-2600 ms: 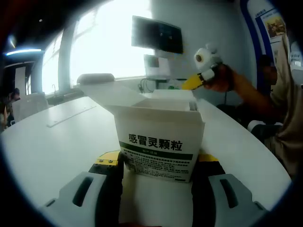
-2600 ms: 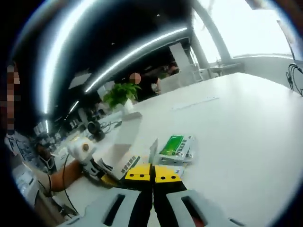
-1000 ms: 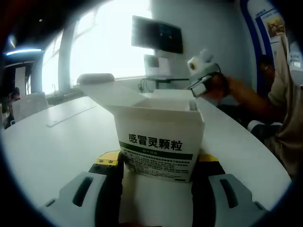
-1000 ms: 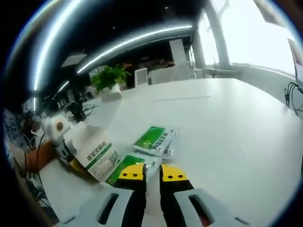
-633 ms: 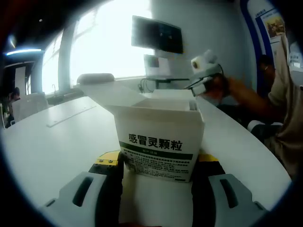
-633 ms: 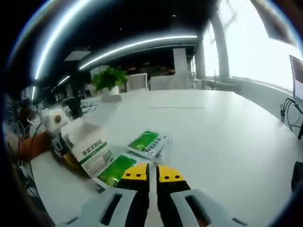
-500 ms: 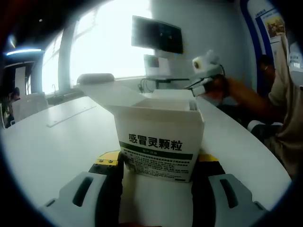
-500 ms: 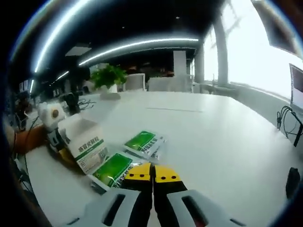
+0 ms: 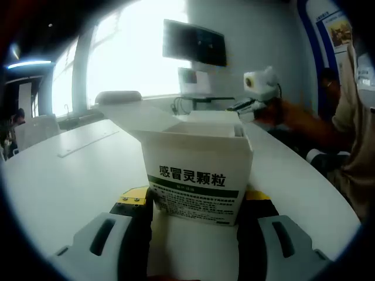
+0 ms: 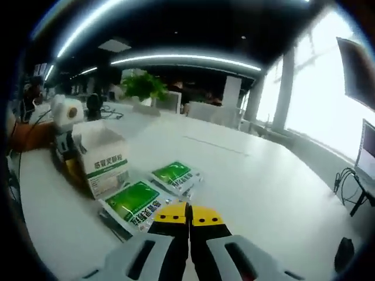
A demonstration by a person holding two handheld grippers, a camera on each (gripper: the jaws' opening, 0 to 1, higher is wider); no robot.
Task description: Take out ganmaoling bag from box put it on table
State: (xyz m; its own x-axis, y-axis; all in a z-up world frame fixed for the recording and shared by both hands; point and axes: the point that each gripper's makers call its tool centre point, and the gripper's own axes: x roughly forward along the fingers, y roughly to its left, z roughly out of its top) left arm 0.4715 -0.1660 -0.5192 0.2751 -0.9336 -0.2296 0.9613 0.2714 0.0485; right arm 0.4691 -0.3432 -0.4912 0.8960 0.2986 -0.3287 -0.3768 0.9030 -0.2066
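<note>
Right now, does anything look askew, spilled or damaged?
Nothing stands out. The box stands upright and open in the left gripper; two green bags lie flat on the table beside it.

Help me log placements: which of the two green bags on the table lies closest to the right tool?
The nearer green bag, just left of the right tool; the other green bag lies farther off, beyond it.

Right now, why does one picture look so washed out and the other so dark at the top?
Left gripper view: the bright window behind the box blows out to white glare. Right gripper view: a dim ceiling with light strips darkens the top, and fisheye distortion curves the table.
</note>
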